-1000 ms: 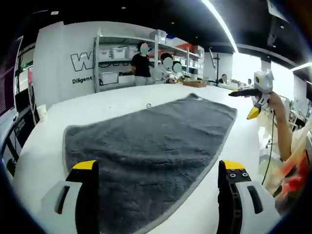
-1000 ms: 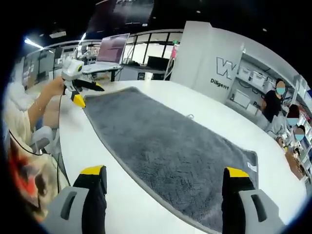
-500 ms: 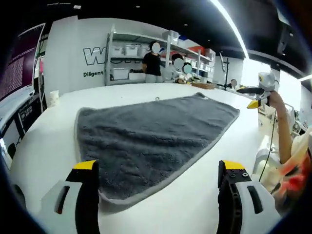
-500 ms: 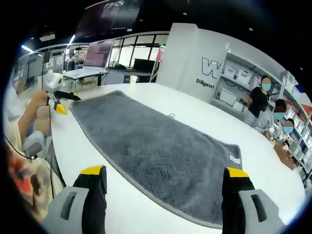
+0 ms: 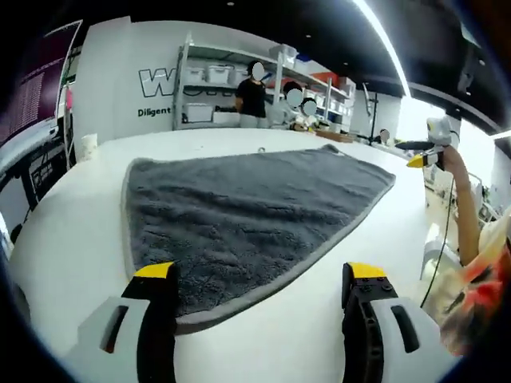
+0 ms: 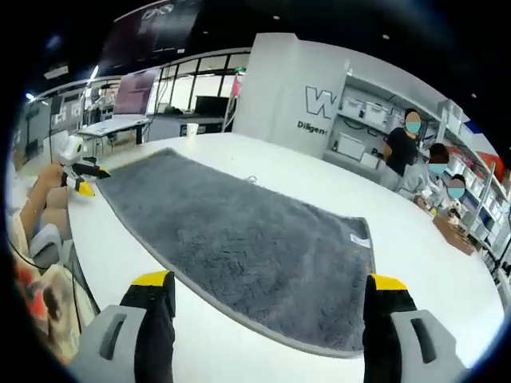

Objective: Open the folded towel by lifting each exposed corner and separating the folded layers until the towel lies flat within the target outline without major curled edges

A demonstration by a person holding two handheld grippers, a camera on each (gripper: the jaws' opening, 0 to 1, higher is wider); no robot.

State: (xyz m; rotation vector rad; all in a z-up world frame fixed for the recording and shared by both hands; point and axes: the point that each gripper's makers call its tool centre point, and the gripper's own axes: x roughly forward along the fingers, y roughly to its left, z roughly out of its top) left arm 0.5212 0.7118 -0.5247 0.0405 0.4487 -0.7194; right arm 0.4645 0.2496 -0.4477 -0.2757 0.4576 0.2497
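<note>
A grey towel [image 5: 239, 207] lies spread flat on the white table [image 5: 72, 231], its paler hem running along the near edge. In the right gripper view the same towel [image 6: 239, 239] stretches from the far left to a white label near its right corner. My left gripper [image 5: 254, 279] is open just above the towel's near corner, nothing between its yellow-tipped fingers [image 5: 156, 273]. My right gripper [image 6: 270, 287] is open over the towel's near edge, holding nothing. The right gripper [image 5: 421, 152] also appears far right in the left gripper view, and the left gripper [image 6: 78, 177] far left in the right gripper view.
Shelving with bins [image 5: 215, 88] and several people stand beyond the table. A small ring-like object [image 6: 252, 180] lies on the table behind the towel. A cup [image 5: 88, 145] sits near the far left edge. The person's hand and cable [image 5: 459, 215] are at right.
Both cameras have pulled back and shifted, so the towel sits farther off and more of its ends show. The left gripper's fingers stand slightly closer together. The towel itself has not moved.
</note>
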